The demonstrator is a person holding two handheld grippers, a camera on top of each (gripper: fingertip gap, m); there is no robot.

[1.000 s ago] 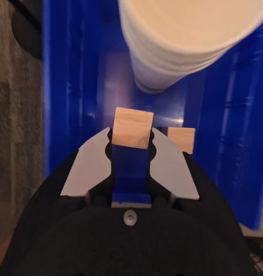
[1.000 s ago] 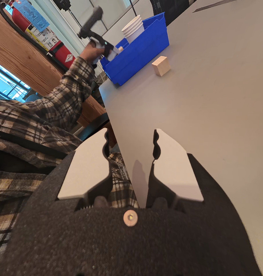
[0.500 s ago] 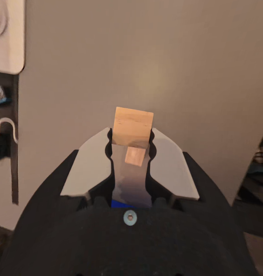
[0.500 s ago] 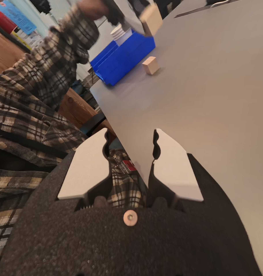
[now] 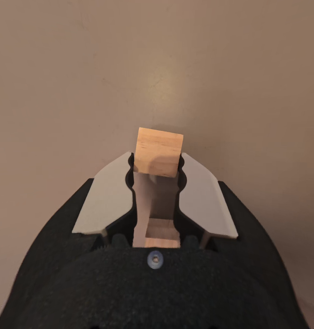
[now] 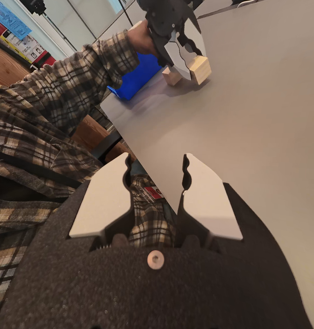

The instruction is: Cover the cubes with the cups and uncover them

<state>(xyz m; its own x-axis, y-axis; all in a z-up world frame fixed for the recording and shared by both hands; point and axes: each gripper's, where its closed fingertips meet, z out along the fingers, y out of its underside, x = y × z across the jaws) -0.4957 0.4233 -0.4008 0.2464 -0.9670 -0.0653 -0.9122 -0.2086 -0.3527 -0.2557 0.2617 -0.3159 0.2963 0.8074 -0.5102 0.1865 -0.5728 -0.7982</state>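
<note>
While I look down my left claw, these lines cover that view first, then the right one.

Left view, claw: my left claw (image 5: 157, 156) is closed on a wooden cube (image 5: 159, 152), one white finger (image 5: 108, 197) pressed to each side of it near the tips.
Left view, held cube: it sticks out past the fingertips, slightly turned, over the grey table (image 5: 152, 62).
Left view, second cube: another wooden block (image 5: 161, 233) shows low in the gap between my fingers, close to the claw's base, resting on the table behind the held one.
Left view, contact: I cannot tell from here whether the held cube touches the table.

Right view, claw: my right claw (image 6: 156, 158) is spread wide with nothing between its fingers, hanging over the near edge of the table (image 6: 250, 115).
Right view, left claw: farther off, the left claw (image 6: 192, 69) points down with its cube (image 6: 200, 70) at or just above the tabletop; I cannot tell which.
Right view, second cube: the other block (image 6: 170, 77) sits on the table just beside the held one, on the side toward the blue bin (image 6: 134, 80).
Right view, bin: it stands near the table's far left edge, partly hidden by a plaid sleeve (image 6: 85, 71).
Right view, hand: a hand (image 6: 143, 41) grips the left claw's body.
Right view, cups: hidden from me in this view.
</note>
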